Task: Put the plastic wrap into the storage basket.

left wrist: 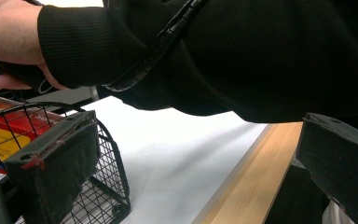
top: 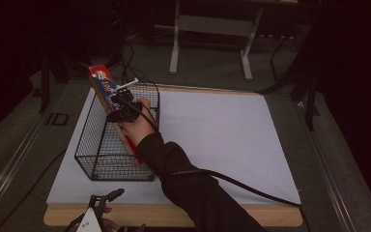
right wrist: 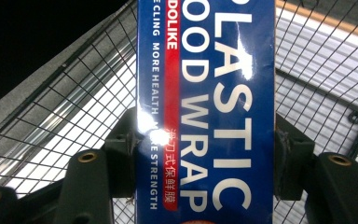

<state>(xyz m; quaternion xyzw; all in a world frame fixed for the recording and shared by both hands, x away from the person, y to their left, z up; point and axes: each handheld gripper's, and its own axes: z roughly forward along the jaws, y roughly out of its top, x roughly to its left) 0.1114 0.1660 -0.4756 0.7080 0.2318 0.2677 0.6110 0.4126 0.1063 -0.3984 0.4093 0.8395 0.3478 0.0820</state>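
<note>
I see a white sheet (top: 212, 140) covering the wooden tabletop (top: 174, 216), dark floor around. Its right stretch lies open. My right gripper (top: 121, 104) has its jaws clamped on the plastic wrap box (right wrist: 209, 112), slanting in the wire basket (top: 94, 145) at left. My left gripper (top: 99, 205) waits at the near edge, jaws apart.

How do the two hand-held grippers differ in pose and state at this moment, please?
The right hand-held gripper is over the wire basket, jaws shut on the plastic wrap box; the left hand-held gripper sits at the table's near edge, jaws open, holding nothing. The right is raised and reaches forward; the left is low and idle. Both have black jaws.
</note>
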